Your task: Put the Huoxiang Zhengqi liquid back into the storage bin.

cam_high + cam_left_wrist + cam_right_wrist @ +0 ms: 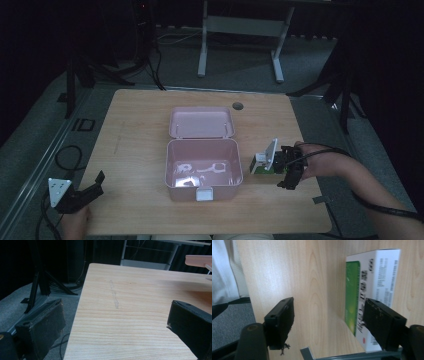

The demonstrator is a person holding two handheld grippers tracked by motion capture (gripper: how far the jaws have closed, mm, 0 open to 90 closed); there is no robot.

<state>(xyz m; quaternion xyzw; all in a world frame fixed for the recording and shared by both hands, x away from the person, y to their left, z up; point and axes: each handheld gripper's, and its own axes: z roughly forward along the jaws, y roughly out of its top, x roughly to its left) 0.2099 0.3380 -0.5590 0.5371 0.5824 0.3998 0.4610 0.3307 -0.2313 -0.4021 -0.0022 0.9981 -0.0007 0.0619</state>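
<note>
Your desk (pixel 140 120) is a pale wood top with a small round hole (pixel 238 106) near its 12 o'clock edge and a faint grey scuff (pixel 114 295) on the left part of the surface.

At the middle of the desk sits a pink box (pixel 204 170) with its lid (pixel 201 122) swung open toward 12 o'clock and lying back behind the body. A white latch (pixel 204 194) sits on the front wall at 6 o'clock. Inside, pale shapes show on the floor of the box; they are too dim to identify.

At 3 o'clock from the pink box, just beside its right wall but apart from it, is a white carton (pixel 377 290) with a green face and dark print down its side. In the high view one white flap of it stands up at an angle.

Your right gripper (pixel 289 167) is at that carton, held in your right hand (pixel 320 162). In the right gripper view its fingers (pixel 280 320) are spread wide with bare wood between them; the carton lies against the far finger, not pinched.

Your left gripper (pixel 80 194) rests at the desk's 7 o'clock corner, well apart from the box, with its grey three-cornered plate (pixel 57 189) on top. Its fingers (pixel 41 327) are spread wide over bare wood, gripping nothing.

Beyond the 12 o'clock edge stands a white-legged frame (pixel 240 35) on grey floor, and cables (pixel 67 157) trail off at 9 o'clock.
</note>
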